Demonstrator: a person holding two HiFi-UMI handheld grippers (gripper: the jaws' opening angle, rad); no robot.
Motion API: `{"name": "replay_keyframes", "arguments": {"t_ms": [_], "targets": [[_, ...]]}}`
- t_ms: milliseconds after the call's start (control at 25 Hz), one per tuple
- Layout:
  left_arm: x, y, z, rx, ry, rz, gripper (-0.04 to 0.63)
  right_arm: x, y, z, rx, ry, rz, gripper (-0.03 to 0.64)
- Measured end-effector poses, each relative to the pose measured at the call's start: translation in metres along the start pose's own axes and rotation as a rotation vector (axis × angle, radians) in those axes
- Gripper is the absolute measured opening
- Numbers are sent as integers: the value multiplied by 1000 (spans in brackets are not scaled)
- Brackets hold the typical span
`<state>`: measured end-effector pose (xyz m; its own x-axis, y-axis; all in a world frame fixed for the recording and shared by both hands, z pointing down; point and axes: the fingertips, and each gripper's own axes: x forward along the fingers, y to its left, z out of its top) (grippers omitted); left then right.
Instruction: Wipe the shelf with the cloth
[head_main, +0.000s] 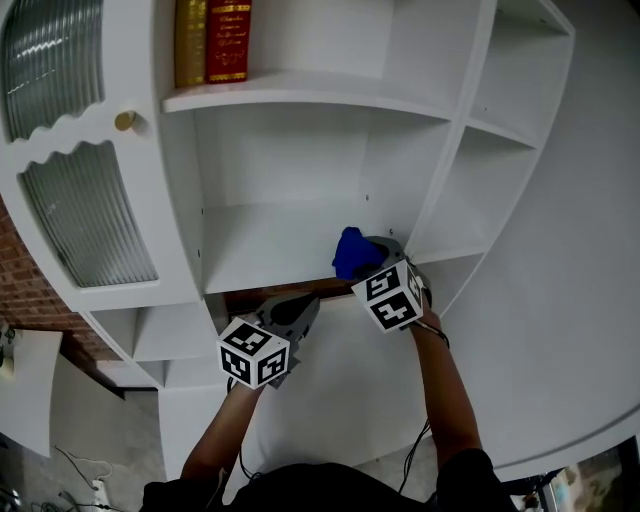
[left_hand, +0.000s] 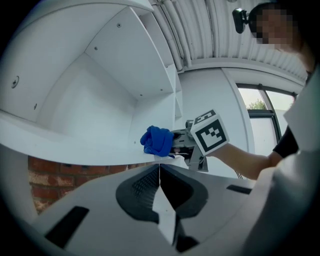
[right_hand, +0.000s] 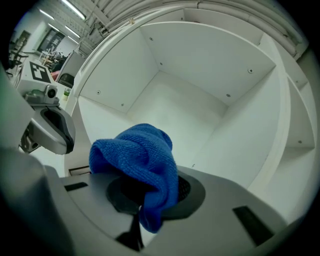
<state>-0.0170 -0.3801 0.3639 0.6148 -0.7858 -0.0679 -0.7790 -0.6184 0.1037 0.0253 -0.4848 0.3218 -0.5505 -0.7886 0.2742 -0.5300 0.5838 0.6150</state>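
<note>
At shelf (head_main: 270, 255) front edge, blue cloth (head_main: 350, 252).

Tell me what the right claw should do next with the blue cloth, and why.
Probably ease the right claw forward and down, pressing the blue cloth onto the shelf. The cloth is clamped and bunched at the shelf's front edge, with bare board beyond. The left claw is shut, empty.
</note>
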Motion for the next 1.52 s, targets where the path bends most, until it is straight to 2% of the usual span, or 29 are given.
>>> {"name": "replay_keyframes", "arguments": {"t_ms": [520,1080,1520], "targets": [[21,-12,-7,-11,11,-37,17,-6,-19,-20,26,18,-26,64],[11,-7,-6,-15,9,-14,17,-1,-18,-17,-2,37,-20,64],[-15,6,3,9,9,45,17,10,3,4,-21,13,16,63]]}}
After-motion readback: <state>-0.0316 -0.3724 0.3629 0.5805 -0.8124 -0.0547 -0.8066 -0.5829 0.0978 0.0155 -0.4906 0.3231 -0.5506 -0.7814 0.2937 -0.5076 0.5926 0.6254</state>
